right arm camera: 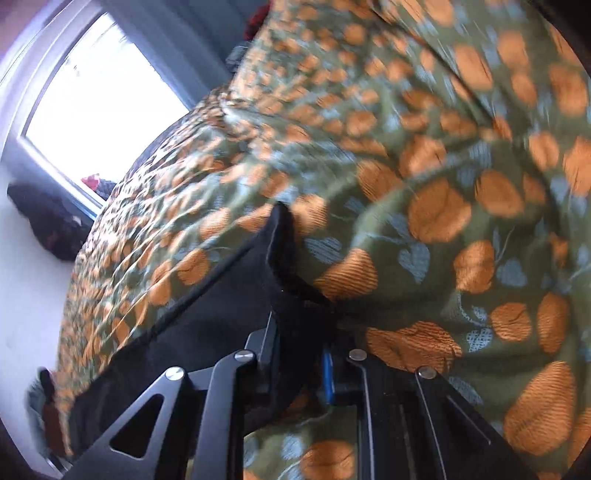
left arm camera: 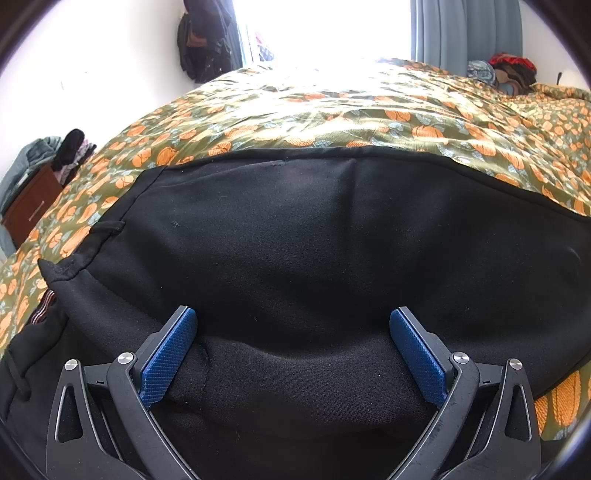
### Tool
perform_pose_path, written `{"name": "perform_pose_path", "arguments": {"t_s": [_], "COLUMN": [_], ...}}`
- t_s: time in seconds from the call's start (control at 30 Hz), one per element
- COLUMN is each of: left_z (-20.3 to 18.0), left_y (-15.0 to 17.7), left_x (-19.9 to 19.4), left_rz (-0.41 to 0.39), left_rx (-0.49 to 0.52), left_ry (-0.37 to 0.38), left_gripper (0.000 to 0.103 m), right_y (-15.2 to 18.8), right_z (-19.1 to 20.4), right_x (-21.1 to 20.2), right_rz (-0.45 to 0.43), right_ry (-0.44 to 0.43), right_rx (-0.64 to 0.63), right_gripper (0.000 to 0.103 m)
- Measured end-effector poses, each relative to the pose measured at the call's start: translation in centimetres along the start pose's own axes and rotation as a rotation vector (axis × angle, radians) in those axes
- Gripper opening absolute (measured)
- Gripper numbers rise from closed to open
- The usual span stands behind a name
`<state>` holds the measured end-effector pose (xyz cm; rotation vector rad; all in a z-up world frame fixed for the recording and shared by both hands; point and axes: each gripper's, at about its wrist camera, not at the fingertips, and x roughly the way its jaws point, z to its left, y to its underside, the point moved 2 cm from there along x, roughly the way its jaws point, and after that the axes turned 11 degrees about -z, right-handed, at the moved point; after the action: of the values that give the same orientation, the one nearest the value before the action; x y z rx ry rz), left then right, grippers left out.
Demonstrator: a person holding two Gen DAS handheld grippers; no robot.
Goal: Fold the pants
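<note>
Left hand-held gripper stands apart, straddling a ridge of the black pants. Right hand-held gripper is clamped on the pant hem at 12 o'clock, likely to carry it over the bedspread.

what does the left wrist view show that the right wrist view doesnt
Only the left wrist view shows the left gripper open over the black pants, the pants spread wide, a wooden nightstand and grey curtains.

Only the right wrist view shows the right gripper shut on a pants edge, and it is motion-blurred.

Both show the pants, the orange-flowered bedspread and a bright window.
</note>
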<state>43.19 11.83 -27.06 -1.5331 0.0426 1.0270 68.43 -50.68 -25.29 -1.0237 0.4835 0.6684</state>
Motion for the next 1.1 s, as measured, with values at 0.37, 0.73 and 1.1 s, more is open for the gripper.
{"name": "perform_pose_path", "arguments": {"t_s": [0.37,0.73,1.1], "left_z": [0.0,-0.3,-0.2], "left_y": [0.0,0.1,0.2], "left_x": [0.0,0.1,0.1], "left_rz": [0.0,0.011,0.009], "left_rx": [-0.001,0.014,0.01], "left_ry": [0.001,0.009,0.013], "left_gripper": [0.103,0.103,0.103], "right_y": [6.9,14.4,18.3], "right_z": [10.8,-8.4,1.2], "right_x": [-20.2,-22.8,-27.9], "right_rz": [-0.098,0.099,0.133], "right_ry": [-0.347,0.271,-0.117], "right_rx": [-0.565,-0.479,0.043], "right_gripper": [0.007,0.056,0.059]}}
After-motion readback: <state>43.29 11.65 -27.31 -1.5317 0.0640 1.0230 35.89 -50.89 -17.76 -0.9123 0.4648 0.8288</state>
